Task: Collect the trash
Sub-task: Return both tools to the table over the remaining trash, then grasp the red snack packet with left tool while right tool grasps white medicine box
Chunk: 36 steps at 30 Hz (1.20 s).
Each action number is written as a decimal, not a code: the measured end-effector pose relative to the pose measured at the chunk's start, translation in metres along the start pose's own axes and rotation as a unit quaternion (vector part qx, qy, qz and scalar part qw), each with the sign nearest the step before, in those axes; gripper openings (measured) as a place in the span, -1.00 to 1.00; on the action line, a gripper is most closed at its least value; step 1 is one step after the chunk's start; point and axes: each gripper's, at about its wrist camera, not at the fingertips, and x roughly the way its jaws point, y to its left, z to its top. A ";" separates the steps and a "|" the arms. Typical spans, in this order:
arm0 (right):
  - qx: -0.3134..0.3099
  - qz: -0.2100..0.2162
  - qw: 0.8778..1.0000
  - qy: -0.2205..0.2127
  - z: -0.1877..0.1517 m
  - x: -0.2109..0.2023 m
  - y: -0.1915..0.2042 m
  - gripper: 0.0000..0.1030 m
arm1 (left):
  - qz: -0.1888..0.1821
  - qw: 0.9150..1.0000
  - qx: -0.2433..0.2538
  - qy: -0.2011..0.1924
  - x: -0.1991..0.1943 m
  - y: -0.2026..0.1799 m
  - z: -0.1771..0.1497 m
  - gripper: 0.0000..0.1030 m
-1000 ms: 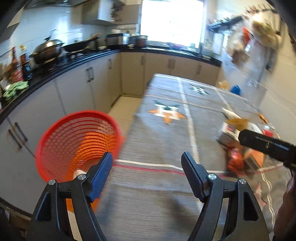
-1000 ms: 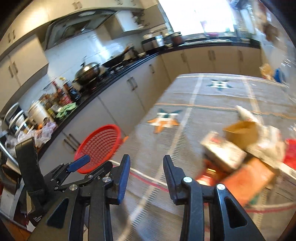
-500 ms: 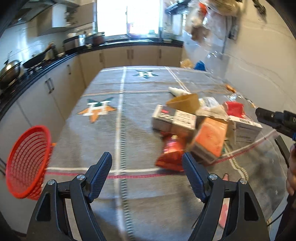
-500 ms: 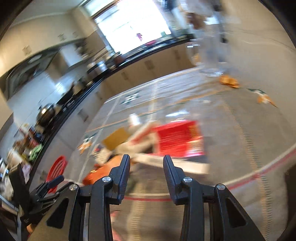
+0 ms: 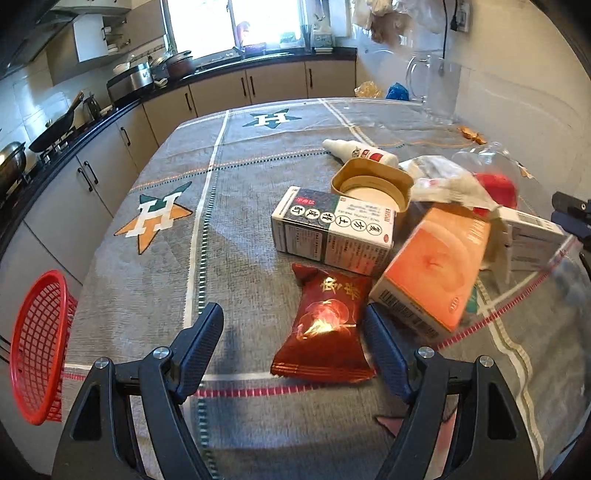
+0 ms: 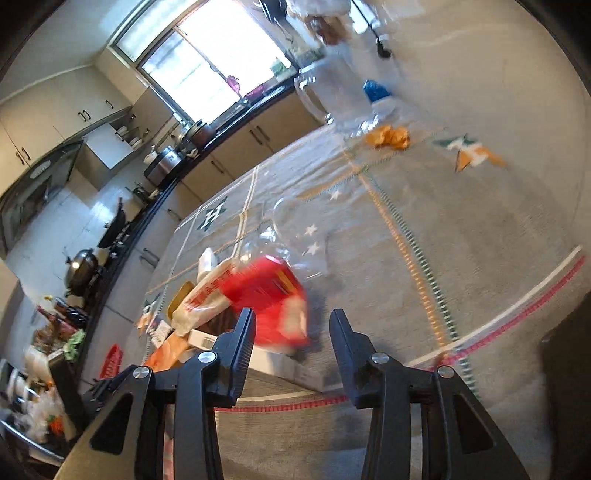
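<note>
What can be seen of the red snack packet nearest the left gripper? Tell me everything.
The red snack packet is a glossy foil pillow pack with gold characters and crimped ends, sealed and puffed. It lies flat on the grey tablecloth, lengthwise away from the camera. Its far end lies against the white carton; the orange box lies just beside it. It sits between the open left gripper's fingers, ungripped.

home kitchen: cabinets (image 5: 255, 79), wok (image 5: 55, 129) on stove, window (image 5: 236, 22).
</note>
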 end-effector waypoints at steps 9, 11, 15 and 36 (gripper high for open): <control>-0.034 0.059 0.995 0.067 -0.024 0.007 0.022 -0.10 | 0.005 1.000 -0.006 -0.005 -0.001 0.007 -0.001 0.15; -0.065 0.072 0.991 0.088 -0.037 0.005 0.035 -0.10 | 0.004 1.000 -0.011 -0.004 -0.002 0.010 -0.003 0.15; -0.147 0.051 0.983 0.094 -0.055 0.001 0.062 -0.08 | -0.003 1.000 -0.020 0.002 0.001 0.015 -0.003 0.15; -0.282 -0.051 0.956 0.056 -0.078 0.006 0.088 -0.72 | -0.009 0.999 -0.031 -0.014 -0.015 0.014 -0.010 -0.17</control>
